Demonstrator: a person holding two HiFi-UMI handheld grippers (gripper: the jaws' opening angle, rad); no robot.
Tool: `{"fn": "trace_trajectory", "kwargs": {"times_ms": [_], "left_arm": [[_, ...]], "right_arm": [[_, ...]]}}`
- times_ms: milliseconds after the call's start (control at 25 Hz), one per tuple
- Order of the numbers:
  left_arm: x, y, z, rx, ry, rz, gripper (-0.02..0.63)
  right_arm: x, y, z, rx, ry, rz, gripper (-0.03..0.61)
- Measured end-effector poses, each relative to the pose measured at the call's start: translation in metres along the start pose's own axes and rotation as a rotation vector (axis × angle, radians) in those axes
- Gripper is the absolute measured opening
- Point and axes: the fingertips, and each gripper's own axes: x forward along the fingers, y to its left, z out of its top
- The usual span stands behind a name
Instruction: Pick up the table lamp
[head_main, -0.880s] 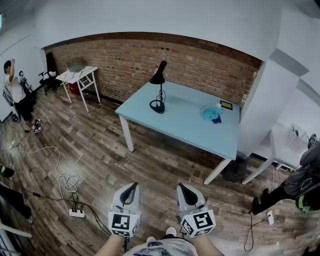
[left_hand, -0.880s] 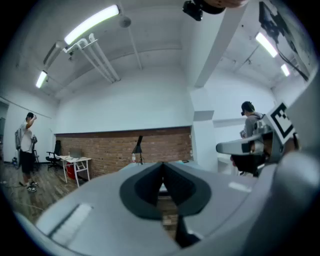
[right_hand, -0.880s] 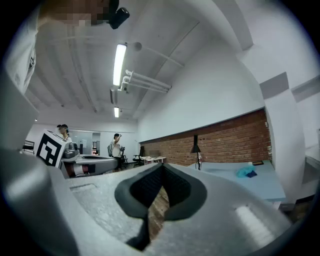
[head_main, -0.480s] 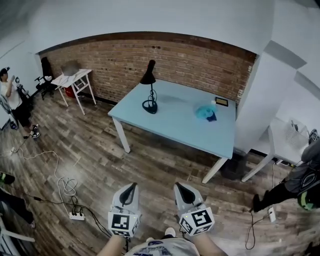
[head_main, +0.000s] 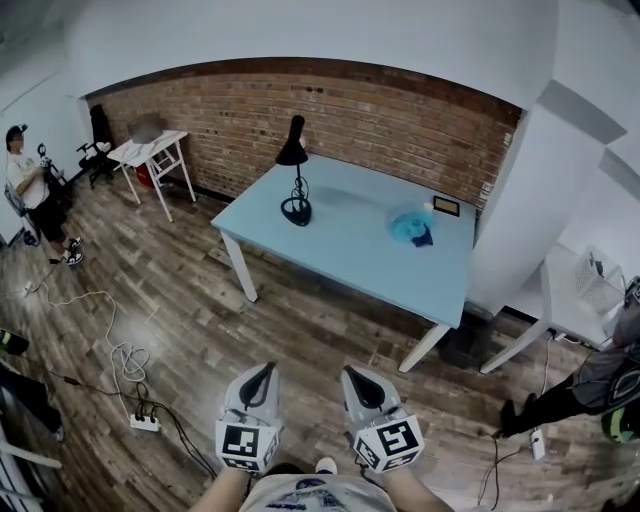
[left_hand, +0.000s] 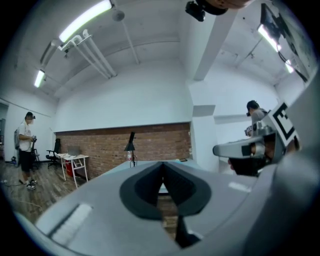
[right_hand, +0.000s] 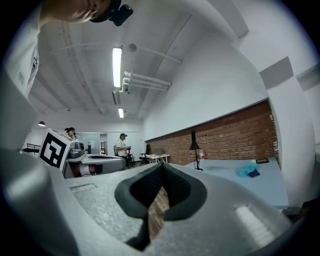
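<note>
Evidently the approach was only beginning. The left tongs (head_main: 262, 374) and the right tongs (head_main: 361, 377) were both pinched together with nothing between them, held level and side by side low in front of the person's body, over the wooden floor (head_main: 200, 320). Over the last second they had kept that same place and closed state, while the head view had drifted: the light blue table (head_main: 340, 255) and everything on it had slid a little to the left in the picture, without coming noticeably nearer. The table lamp (head_main: 292, 152), black and upright, stood near the table's left edge, toward its far corner by the brick wall (head_main: 400, 125), untouched and well apart from both tongs. A crumpled blue cloth (head_main: 410, 226) and a small dark framed object (head_main: 446, 207) lay toward the far right corner. I judged the pick-up hardly started: the floor had yet to be crossed, and the tongs would have to open before reaching the lamp.
</note>
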Motion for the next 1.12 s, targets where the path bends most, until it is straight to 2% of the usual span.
{"fn": "trace_trajectory", "kwargs": {"times_ms": [200, 400, 560, 800, 960, 1120], "left_arm": [[0.010, -0.006, -0.002, 0.040, 0.009, 0.013, -0.009], [0.027, 0.006, -0.003, 0.027, -0.008, 0.012, -0.009], [0.053, 0.022, -0.011, -0.014, -0.004, 0.006, -0.009], [0.111, 0.065, -0.016, -0.005, -0.012, -0.015, -0.009], [0.154, 0.107, -0.015, -0.020, -0.020, -0.019, -0.009], [0.196, 0.154, -0.012, 0.007, -0.024, -0.042, -0.009]], "right_arm": [[0.004, -0.012, -0.001, -0.002, 0.006, 0.020, -0.002], [0.025, -0.019, -0.004, -0.010, 0.009, 0.035, -0.002], [0.049, -0.032, -0.012, -0.010, 0.024, 0.026, -0.003], [0.107, -0.056, -0.012, -0.020, 0.033, 0.000, -0.003], [0.163, -0.069, -0.008, -0.013, 0.044, -0.011, -0.002], [0.228, -0.075, 0.001, -0.020, 0.034, -0.019, -0.002]]}}
